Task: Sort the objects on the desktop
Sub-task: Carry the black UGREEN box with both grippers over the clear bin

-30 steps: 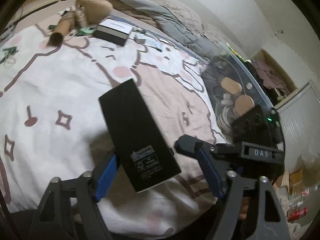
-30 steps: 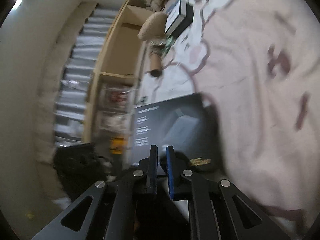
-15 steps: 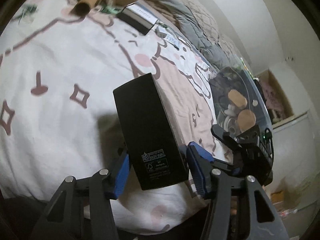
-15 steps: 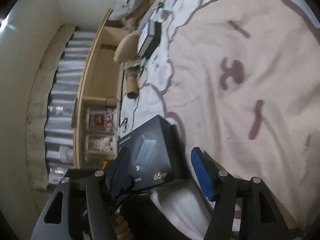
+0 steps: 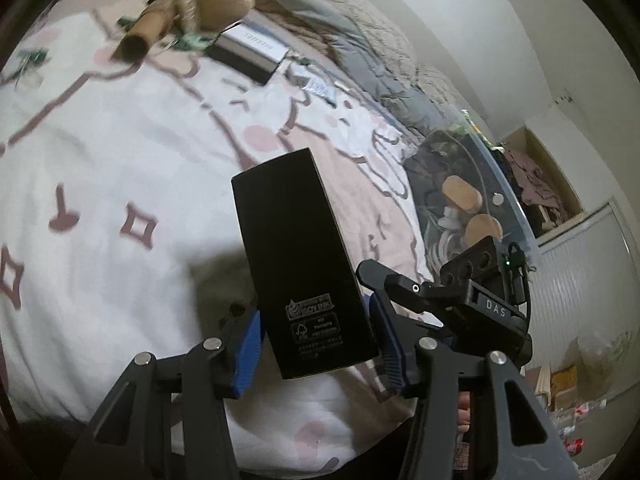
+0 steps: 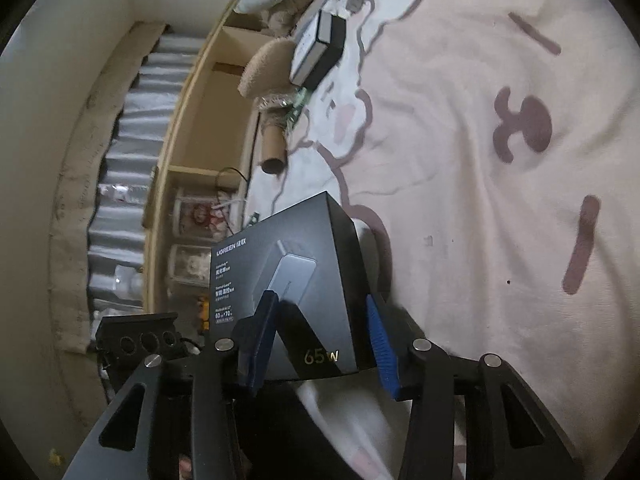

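Bedspread point(image 5: 120, 152) open across its middle, passable. Far edge obstructed: cardboard tube point(image 5: 144, 34), flat boxed item point(image 5: 252, 54), small packets point(image 5: 320, 86), rumpled quilt point(image 5: 344, 36). Right edge: cluttered glass table point(image 5: 480, 184) close alongside. Near edge: black charger box point(image 5: 304, 256) upright between both grippers.

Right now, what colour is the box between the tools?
Black box, with grey charger picture and gold "65W"; clearest in the right wrist view.

A smooth matt-black cardboard box point(image 5: 308, 268) is showing a faint sheen above the soft, wrinkled printed cloth bedsheet point(image 5: 120, 152), ribbed blue pads point(image 6: 382, 344) flanking it.
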The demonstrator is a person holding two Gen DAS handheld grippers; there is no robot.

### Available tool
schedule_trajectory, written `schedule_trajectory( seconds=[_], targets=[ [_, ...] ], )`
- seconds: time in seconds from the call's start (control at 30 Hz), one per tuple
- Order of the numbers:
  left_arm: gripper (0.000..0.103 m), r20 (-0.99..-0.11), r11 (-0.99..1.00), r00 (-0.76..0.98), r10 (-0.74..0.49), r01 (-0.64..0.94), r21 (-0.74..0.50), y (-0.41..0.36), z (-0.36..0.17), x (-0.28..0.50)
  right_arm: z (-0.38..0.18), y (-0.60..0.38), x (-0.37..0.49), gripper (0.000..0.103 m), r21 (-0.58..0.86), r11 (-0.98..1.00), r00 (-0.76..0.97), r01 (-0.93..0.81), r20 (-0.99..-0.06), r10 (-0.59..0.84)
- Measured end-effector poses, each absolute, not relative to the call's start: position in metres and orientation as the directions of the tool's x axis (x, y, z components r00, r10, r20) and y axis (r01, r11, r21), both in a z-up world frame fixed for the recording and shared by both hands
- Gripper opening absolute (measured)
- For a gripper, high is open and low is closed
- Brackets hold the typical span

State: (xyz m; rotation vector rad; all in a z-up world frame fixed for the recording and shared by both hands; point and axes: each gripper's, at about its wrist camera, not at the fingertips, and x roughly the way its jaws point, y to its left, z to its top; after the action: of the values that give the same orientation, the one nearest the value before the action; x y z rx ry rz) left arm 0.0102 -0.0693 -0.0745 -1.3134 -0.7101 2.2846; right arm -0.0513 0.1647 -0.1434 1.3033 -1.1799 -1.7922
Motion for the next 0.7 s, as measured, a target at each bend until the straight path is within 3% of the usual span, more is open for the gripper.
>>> schedule_trajectory(
  seconds=[0.4,0.7],
  targets=[
    [0.051,-0.57,-0.746,-0.484,0.665,-0.387,-0.542,0.013,0.026,-0.019,-0.041,0.239,-0.033,0.046,0.901,-0.418,-0.559,0.118,-0.288,-0.778],
    [0.049,-0.49,-0.659,-0.449,0.747,-0.591,-0.464,0.113,0.099,-0.032,0.034,0.325,0.003,0.045,0.853,-0.501,-0.739,0.144,-0.244,-0.628]
  ],
)
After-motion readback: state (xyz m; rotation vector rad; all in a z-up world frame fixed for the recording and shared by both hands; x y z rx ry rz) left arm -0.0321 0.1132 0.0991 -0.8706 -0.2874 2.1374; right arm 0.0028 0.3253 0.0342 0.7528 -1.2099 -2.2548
